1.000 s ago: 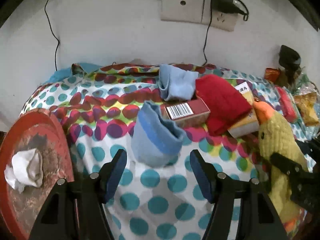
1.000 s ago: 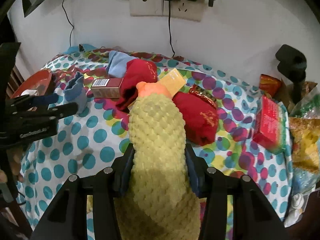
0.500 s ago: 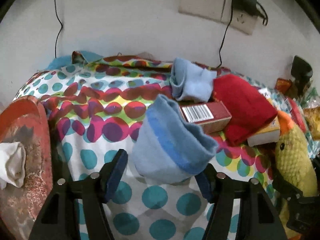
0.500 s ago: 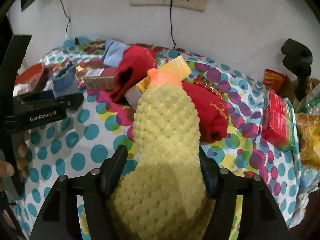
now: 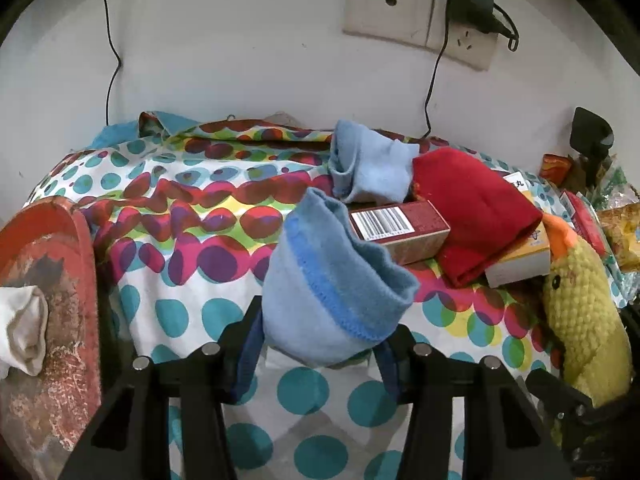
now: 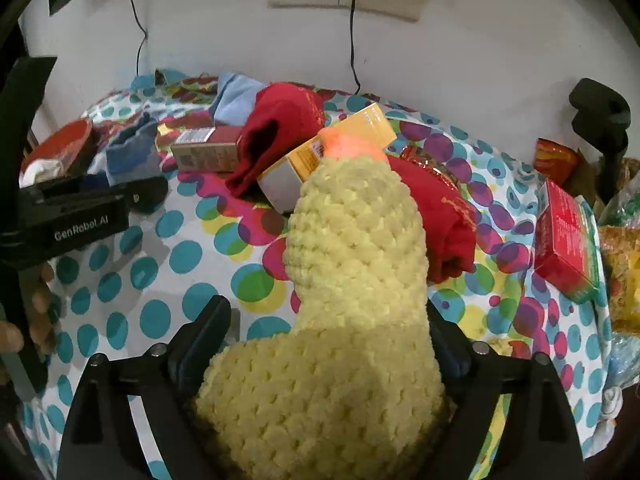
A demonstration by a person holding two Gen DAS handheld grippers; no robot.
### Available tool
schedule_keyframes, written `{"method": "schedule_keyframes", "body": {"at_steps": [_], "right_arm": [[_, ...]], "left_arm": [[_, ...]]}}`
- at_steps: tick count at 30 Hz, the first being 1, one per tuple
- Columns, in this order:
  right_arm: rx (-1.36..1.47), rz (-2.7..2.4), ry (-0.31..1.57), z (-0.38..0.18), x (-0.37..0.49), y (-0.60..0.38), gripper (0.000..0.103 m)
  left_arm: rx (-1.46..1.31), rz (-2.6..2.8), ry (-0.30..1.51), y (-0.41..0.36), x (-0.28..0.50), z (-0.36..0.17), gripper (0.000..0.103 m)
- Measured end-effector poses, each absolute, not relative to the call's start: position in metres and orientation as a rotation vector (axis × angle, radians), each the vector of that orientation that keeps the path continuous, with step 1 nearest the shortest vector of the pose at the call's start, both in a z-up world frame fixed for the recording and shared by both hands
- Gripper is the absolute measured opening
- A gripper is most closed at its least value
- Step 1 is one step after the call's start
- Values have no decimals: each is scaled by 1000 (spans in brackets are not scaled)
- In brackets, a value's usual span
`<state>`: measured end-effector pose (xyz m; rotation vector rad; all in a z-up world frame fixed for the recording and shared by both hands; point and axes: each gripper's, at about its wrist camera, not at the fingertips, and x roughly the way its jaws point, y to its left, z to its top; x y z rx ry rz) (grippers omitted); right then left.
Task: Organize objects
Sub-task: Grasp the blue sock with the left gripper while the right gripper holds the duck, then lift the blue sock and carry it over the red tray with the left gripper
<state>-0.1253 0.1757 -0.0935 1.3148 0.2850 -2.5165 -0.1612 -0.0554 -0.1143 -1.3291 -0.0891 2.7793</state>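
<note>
A blue sock (image 5: pixel 332 280) stands bunched on the spotted tablecloth (image 5: pixel 172 312). My left gripper (image 5: pixel 318 354) is closing, and both pads press the sock's lower part. The same sock (image 6: pixel 132 152) shows far left in the right wrist view, beside my left gripper's fingers (image 6: pixel 148 196). A yellow knitted plush duck (image 6: pixel 352 240) with an orange beak lies on the cloth between the jaws of my right gripper (image 6: pixel 324 340). Those jaws are opening, and the left pad stands clear of the plush. The duck (image 5: pixel 580 312) also shows at the right edge of the left wrist view.
Behind the sock lie a red barcode box (image 5: pixel 400 228), a light blue sock (image 5: pixel 372 172), red cloth (image 5: pixel 476 208) and a yellow box (image 5: pixel 520 256). A worn red tray (image 5: pixel 60 360) at left holds a white sock (image 5: pixel 24 332). A red packet (image 6: pixel 568 236) and snack bags crowd the right.
My left gripper came forward and down onto the blue sock, and its jaws narrowed onto it. My right gripper's jaws spread away from the plush duck, which sank onto the cloth.
</note>
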Motion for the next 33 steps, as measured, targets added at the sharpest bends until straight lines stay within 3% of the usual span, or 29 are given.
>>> {"method": "schedule_keyframes", "body": {"at_steps": [9,11,16,24,33], "right_arm": [[1302,-2546,352,-93,-122,171,89],[1225,-2603,309,-89,-117,176,74],[1132,-2659,189,-83,-112,189,64],[1118,-2689,179,-82,-111,192,63],[1120,-2699,194,-82,-110,190,64]], "left_arm": [[-1352,2797,-17,-48,-162,-114,51],[-1351,2808,12,-45,-161,-114,51],[-1230,2875,57,-42,-149,-101,51],[-1123,2862,112,-32,-140,-94,42],[-1077,2817,-1,-41,-133,-90,38]]}}
